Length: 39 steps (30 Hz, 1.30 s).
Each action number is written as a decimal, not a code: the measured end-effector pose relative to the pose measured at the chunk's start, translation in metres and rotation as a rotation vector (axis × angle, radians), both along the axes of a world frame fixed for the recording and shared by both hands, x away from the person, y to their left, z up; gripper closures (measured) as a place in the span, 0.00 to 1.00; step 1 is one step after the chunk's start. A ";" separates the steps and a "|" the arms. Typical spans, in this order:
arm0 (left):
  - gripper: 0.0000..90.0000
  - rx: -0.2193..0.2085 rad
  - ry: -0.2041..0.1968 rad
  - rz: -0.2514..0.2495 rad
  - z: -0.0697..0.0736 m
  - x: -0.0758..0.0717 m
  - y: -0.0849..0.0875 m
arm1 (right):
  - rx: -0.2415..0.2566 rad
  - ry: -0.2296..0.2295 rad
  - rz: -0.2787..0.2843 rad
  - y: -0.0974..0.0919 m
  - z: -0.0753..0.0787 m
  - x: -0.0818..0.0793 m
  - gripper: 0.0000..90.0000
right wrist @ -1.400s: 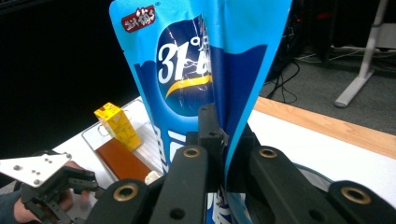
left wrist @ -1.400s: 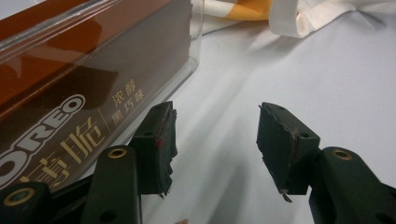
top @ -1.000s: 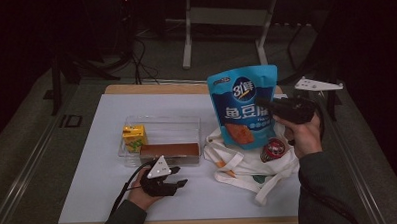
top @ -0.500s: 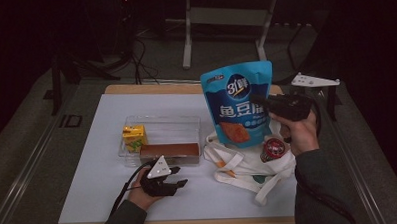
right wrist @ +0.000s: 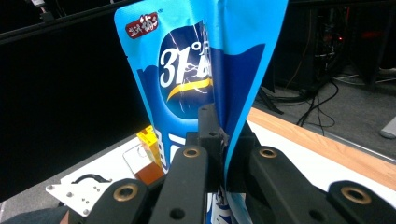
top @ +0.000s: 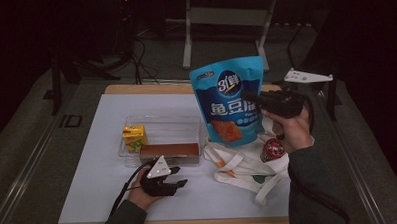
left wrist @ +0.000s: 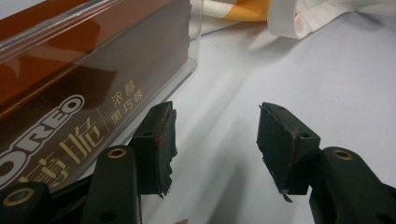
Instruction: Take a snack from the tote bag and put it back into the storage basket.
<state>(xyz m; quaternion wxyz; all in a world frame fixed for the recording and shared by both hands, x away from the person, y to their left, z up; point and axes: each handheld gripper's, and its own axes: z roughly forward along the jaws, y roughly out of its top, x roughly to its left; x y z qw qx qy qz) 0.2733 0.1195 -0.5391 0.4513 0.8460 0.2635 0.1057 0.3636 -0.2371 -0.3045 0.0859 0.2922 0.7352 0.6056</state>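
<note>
A blue snack pouch [top: 228,98] hangs upright above the table with my right gripper [top: 251,97] shut on its right edge. In the right gripper view the pouch [right wrist: 201,70] is pinched between the jaws of the right gripper [right wrist: 224,140]. My left gripper [top: 181,176] rests on the white mat, open, with nothing between its fingers. The left gripper [left wrist: 215,140] points past the corner of a clear plastic box [top: 159,121]. That box holds a brown Oreo box [top: 169,150] and a yellow carton [top: 134,136].
A white tote bag [top: 248,163] lies crumpled under the pouch, with a red-topped round container [top: 272,149] on it beside the right hand. The white mat [top: 103,160] covers the wooden table. Stands and cables lie on the dark floor behind.
My right gripper has carried the blue pouch a little to the left and slightly up. The left gripper has stayed where it was.
</note>
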 end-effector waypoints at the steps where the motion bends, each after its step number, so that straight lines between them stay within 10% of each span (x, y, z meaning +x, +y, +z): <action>1: 0.52 0.000 0.000 0.000 0.000 0.000 0.000 | 0.002 0.000 0.003 0.002 0.000 0.000 0.98; 39: 0.52 -0.005 0.003 -0.004 0.000 0.000 0.001 | 0.039 0.016 0.077 0.072 0.000 0.019 0.98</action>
